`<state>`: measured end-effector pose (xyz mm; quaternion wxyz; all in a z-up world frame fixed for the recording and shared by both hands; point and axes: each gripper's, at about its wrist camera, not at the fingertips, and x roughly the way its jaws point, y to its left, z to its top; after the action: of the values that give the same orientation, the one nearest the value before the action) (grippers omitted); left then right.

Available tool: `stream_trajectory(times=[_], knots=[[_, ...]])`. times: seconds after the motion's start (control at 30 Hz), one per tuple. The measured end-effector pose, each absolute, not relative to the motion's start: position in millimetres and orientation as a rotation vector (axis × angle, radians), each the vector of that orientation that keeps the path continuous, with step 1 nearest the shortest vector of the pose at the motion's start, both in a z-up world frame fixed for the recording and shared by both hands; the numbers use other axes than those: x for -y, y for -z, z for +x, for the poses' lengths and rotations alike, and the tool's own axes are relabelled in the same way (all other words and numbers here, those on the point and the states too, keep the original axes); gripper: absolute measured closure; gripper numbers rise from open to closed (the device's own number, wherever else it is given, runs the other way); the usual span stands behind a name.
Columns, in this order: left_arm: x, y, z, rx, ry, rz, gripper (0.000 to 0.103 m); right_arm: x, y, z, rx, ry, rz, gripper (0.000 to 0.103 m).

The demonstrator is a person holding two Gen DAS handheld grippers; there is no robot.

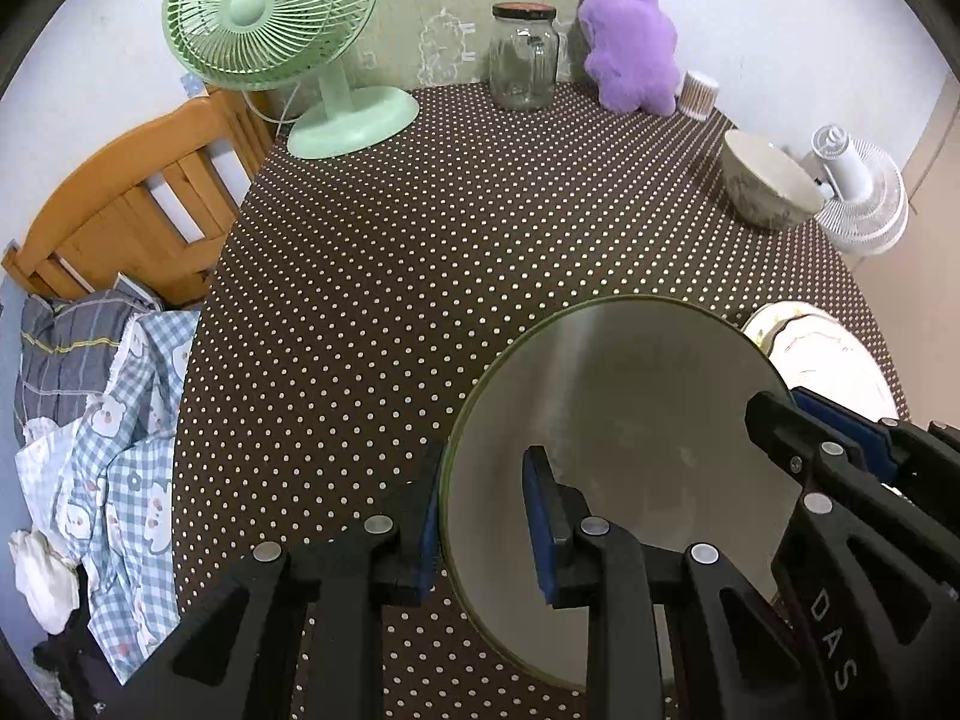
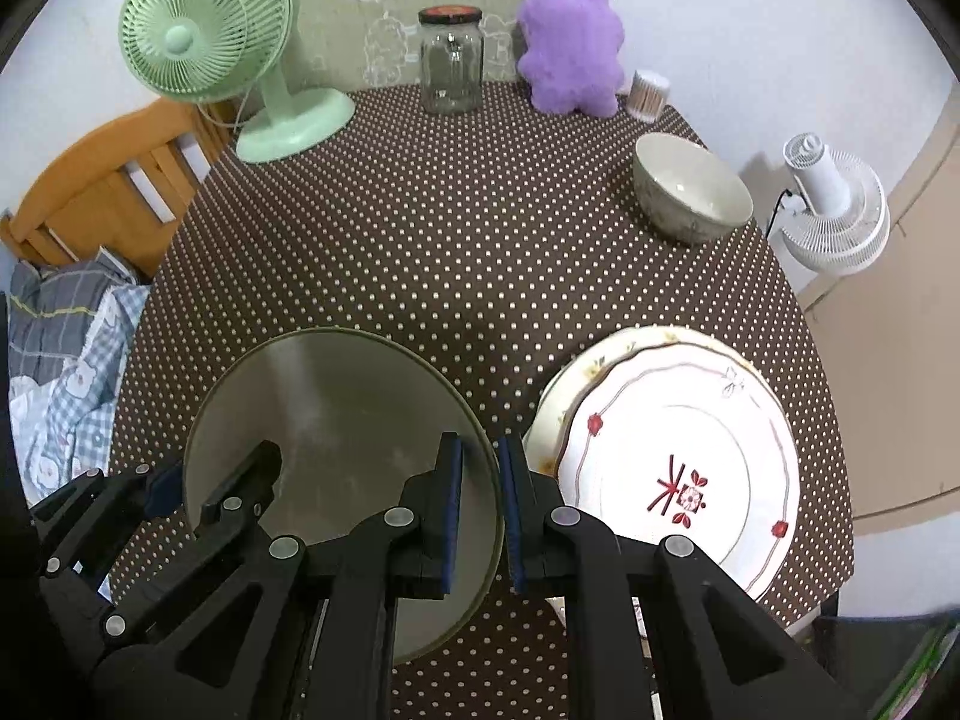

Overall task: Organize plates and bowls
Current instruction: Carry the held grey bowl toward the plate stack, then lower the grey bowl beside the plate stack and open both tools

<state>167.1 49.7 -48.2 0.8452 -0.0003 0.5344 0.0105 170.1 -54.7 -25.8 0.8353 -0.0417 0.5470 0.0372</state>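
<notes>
Both of my claws grip one big grey-green plate (image 1: 624, 420), one on each side. My left claw (image 1: 486, 516) pinches the plate's left edge. One blue pad (image 1: 427, 531) is outside the rim and the other blue pad sits on the plate's inside. The jaws are nearly closed, with just the thin rim between them. My right claw (image 2: 480, 498) pinches the right edge of the same plate (image 2: 336, 420) in the same way, jaws narrow, one pad on each side of the rim. So the plate hangs between my two claws, low over the brown table with white dots (image 1: 390, 270). I cannot tell if its bottom touches the cloth.

Off the left side of the table I see a wooden chair (image 1: 132, 204) with checked cloths (image 1: 102, 420) piled by it. At the back left of the table stands a green fan (image 1: 270, 18). Next to it, in the middle at the back, is an empty glass jar (image 1: 523, 60) with a dark lid. Right of the jar sits a fluffy purple toy (image 1: 630, 42), then a small tub of cotton swabs (image 1: 699, 93).

Near the right edge stands a pale bowl (image 2: 690, 192), well apart from my plate. Closer to me, just to the right of my right claw, lies a stack of two white plates (image 2: 678, 438); the top one has red flowers. Past the table on the right is a white fan (image 2: 834, 204).
</notes>
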Motion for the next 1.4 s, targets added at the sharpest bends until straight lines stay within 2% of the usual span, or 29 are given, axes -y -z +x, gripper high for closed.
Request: stream_trajectory(times=[0.73, 0.83, 0.93, 1.0, 1.03, 1.17, 1.23, 1.4], knots=[[-46.4, 66.7, 172.4, -1.149, 0.039, 0.017, 0.08, 53.1, 47.0, 178.5, -1.19, -0.014, -0.075, 0.087], [-48.2, 65.4, 172.7, -1.156, 0.051, 0.004, 0.076, 54.8, 45.4, 176.3, -1.188, -0.018, -0.049, 0.085], [-47.2, 60.1, 170.0, -1.144, 0.058, 0.017, 0.066, 58.3, 41.9, 174.6, -1.177, -0.027, -0.015, 0.084], [-46.4, 56.3, 168.6, -1.14, 0.067, 0.031, 0.053, 59.3, 39.4, 173.2, -1.178, -0.034, 0.011, 0.079], [-46.7, 53.9, 167.9, -1.145, 0.07, 0.031, 0.043, 58.4, 37.1, 171.3, -1.181, -0.049, 0.022, 0.07], [-51.3, 41.3, 167.3, -1.13, 0.079, 0.023, 0.029, 55.4, 23.2, 163.0, -1.144, -0.065, 0.036, 0.039], [-52.2, 33.1, 167.5, -1.111, 0.082, 0.026, 0.027, 57.1, 15.5, 161.3, -1.129, -0.063, 0.044, 0.034], [-46.2, 15.6, 170.4, -1.075, 0.087, 0.018, 0.025, 65.2, 0.0, 162.3, -1.094, -0.062, 0.064, 0.033]])
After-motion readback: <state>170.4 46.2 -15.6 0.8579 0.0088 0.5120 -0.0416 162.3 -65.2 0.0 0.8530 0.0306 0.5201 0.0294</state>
